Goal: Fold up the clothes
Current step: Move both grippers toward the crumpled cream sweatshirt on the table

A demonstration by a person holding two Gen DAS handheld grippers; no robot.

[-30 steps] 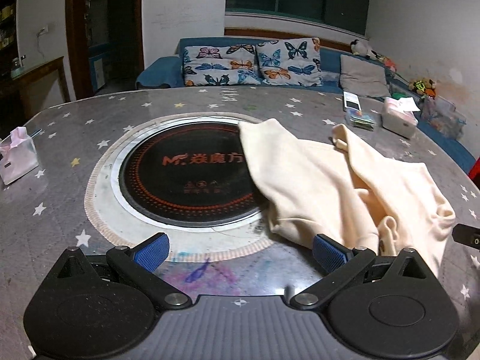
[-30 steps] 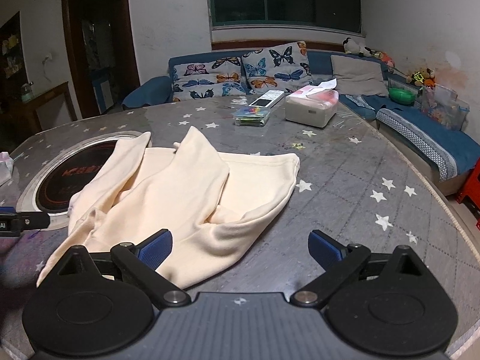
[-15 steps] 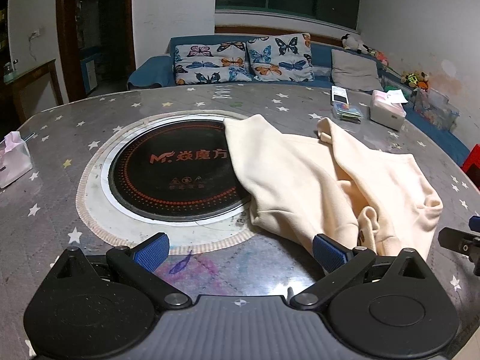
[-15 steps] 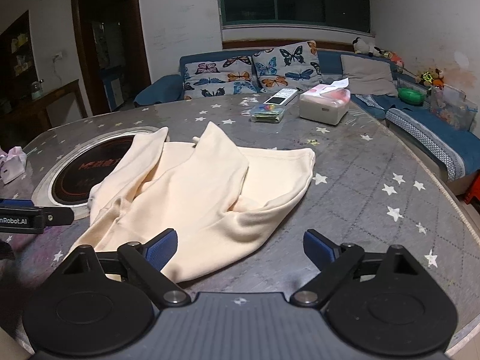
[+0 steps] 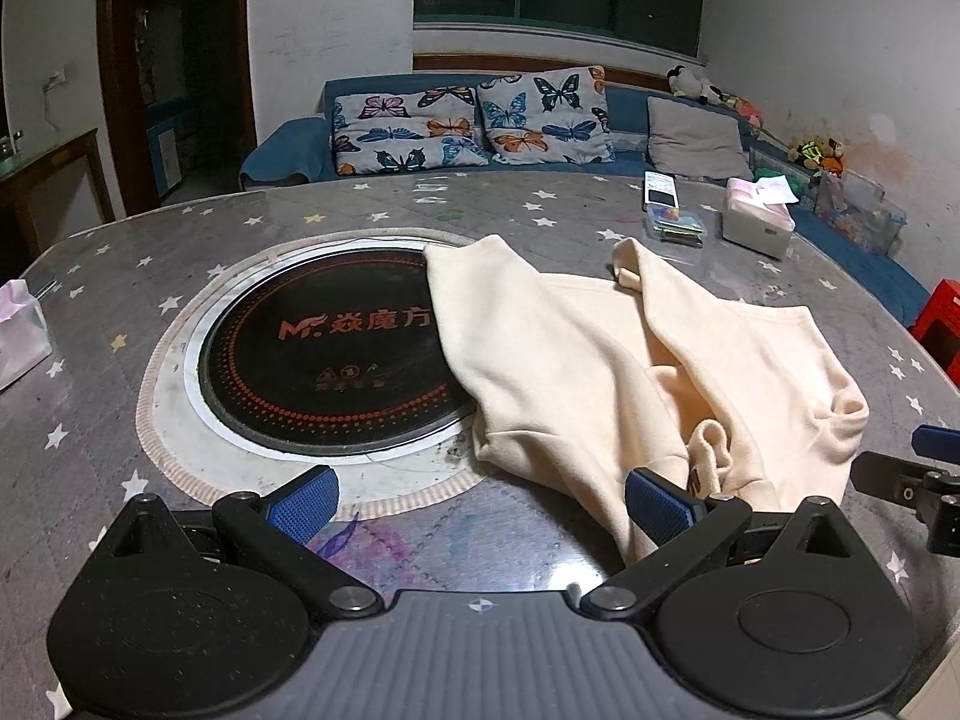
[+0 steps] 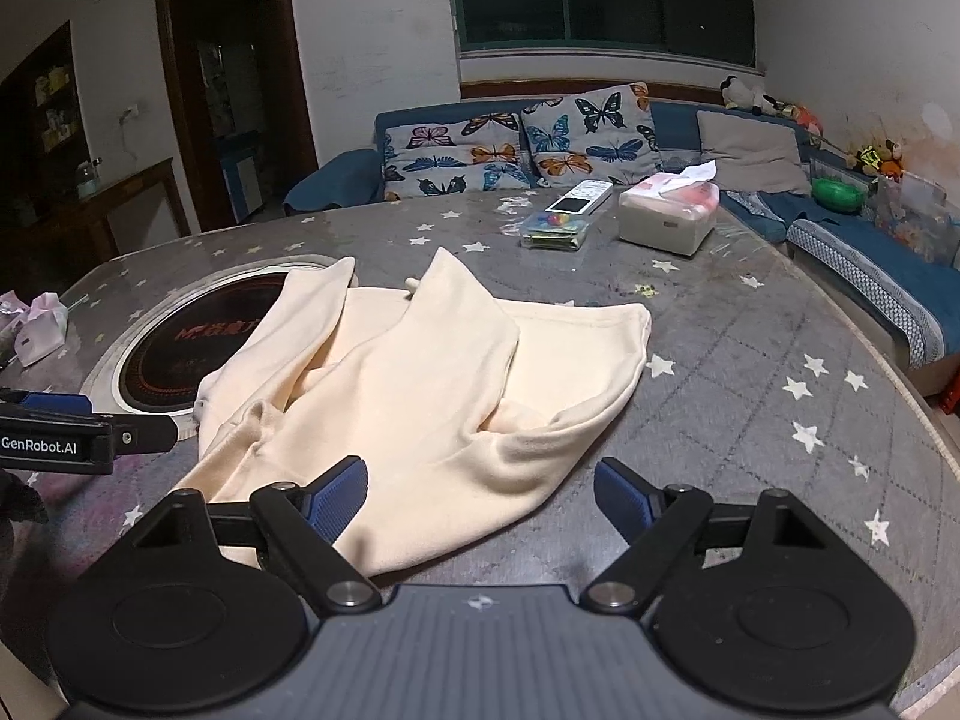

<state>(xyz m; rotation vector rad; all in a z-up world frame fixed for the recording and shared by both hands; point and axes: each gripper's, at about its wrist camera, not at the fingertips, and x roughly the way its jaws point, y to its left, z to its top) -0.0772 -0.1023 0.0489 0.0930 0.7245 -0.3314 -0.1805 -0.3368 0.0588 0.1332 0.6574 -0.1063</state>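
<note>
Your left gripper jaws spread wide with nothing between them, your right gripper likewise apart and empty, cream garment crumpled just beyond both on the star-patterned table, its far-left corner overlapping the round black cooktop, tissue box far right.

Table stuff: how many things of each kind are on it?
Cream garment: 1
White tissue box: 1
Remote: 1
Small clear box: 1
Pink tissue pack: 1
Round cooktop: 1
Total: 6
</note>
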